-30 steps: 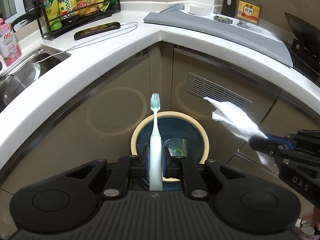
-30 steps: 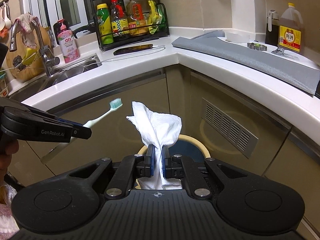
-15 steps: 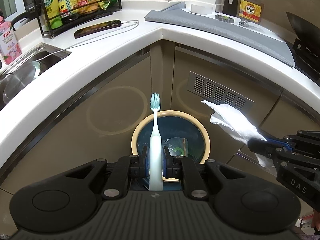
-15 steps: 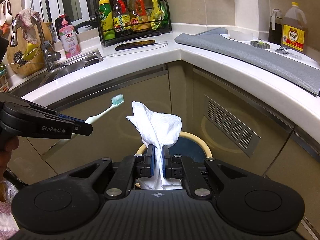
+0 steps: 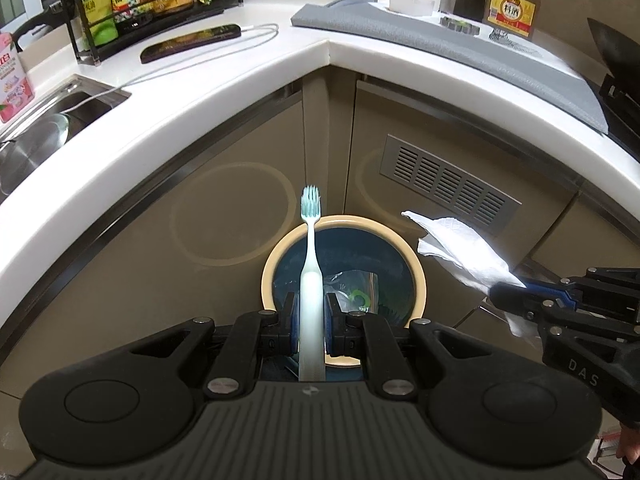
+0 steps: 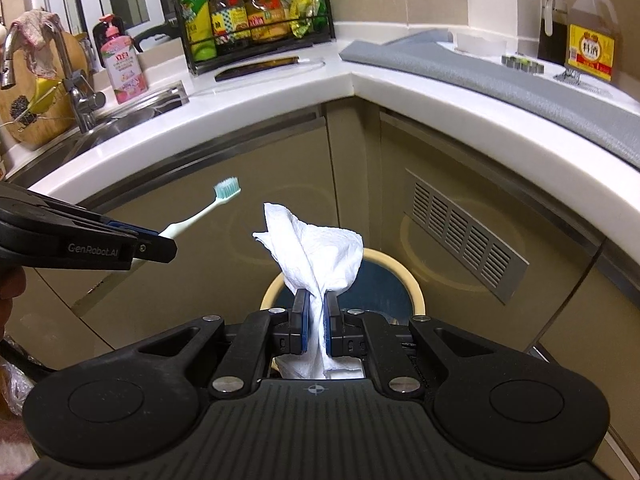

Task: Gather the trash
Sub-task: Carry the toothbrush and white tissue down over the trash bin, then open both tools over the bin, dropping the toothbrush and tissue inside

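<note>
My left gripper (image 5: 311,322) is shut on a pale green toothbrush (image 5: 310,264) that stands upright, bristles up, over a round bin (image 5: 416,264) with a cream rim and dark liner. Clear plastic trash (image 5: 352,288) lies inside the bin. My right gripper (image 6: 316,320) is shut on a crumpled white paper tissue (image 6: 316,248), held above the same bin (image 6: 408,276). In the left wrist view the right gripper (image 5: 500,296) sits at the right with the tissue (image 5: 460,248) sticking out. In the right wrist view the left gripper (image 6: 160,246) comes in from the left with the toothbrush (image 6: 208,208).
A white corner countertop (image 5: 200,92) curves over beige cabinets with a metal vent (image 5: 448,184). On it are a rack of bottles (image 6: 248,12), a phone on a cable (image 5: 192,42), a grey mat (image 5: 460,48) and an oil jug (image 5: 512,0). A sink (image 6: 120,116) and tap lie left.
Both grippers have dropped slightly and moved closer to the bin below the counter. Each keeps its hold on its item.
</note>
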Motion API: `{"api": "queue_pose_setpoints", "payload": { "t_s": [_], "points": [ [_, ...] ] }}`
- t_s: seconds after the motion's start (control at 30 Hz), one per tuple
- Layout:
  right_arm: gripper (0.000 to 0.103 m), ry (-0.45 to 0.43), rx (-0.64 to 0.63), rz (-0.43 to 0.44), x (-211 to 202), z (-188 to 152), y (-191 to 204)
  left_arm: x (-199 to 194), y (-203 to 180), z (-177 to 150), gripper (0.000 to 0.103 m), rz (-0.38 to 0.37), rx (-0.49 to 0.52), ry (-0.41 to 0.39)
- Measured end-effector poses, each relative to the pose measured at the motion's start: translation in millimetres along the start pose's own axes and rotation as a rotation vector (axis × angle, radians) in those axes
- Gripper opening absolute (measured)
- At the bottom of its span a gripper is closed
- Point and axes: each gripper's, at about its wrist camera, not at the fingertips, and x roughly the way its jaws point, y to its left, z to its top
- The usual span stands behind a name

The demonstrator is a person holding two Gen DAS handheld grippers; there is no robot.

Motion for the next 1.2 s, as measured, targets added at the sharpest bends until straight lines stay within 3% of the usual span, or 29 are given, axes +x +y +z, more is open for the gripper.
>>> {"api": "queue_pose_setpoints", "payload": {
  "t_s": [0.5, 1.2],
  "points": [
    [0.008, 0.135, 0.043, -0.009, 85, 17, -22, 90, 1, 23, 0.013, -0.010, 0.023, 0.141],
    [0.008, 0.330, 0.088, -0.069, 232, 11, -56, 258, -2, 43, 0.013, -0.024, 0.070, 0.355]
  ]
}}
